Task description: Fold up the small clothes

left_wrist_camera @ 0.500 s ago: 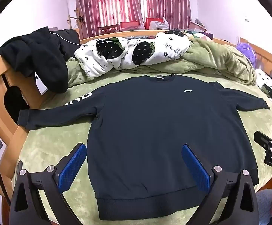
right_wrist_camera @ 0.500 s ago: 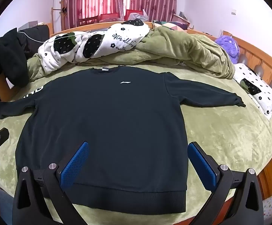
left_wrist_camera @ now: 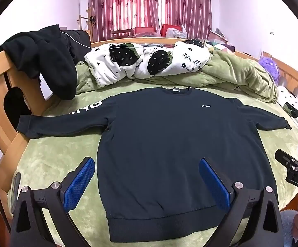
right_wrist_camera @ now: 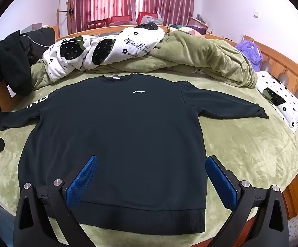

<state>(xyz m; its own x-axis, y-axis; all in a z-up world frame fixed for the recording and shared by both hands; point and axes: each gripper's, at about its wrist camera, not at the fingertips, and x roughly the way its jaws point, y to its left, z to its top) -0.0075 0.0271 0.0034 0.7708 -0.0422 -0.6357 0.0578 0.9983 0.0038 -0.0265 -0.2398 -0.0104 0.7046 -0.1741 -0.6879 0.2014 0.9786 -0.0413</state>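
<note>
The dark sweatshirt [left_wrist_camera: 179,148] lies flat, front up, on the green bedspread [right_wrist_camera: 252,148], sleeves spread toward 9 and 3 o'clock, collar at 12 o'clock. The left gripper [left_wrist_camera: 147,180] hangs above the hem's left part, jaws released wide, grasping nothing. The right gripper [right_wrist_camera: 152,178] hangs above the hem's right part, likewise released and empty.

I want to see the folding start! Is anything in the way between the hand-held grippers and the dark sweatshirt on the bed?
Nothing visible is. The dark sweatshirt lies flat on the green blanket, and both the left hand-held gripper and the right hand-held gripper hang open just above its hem. The rumpled bedding sits beyond the collar.
</note>
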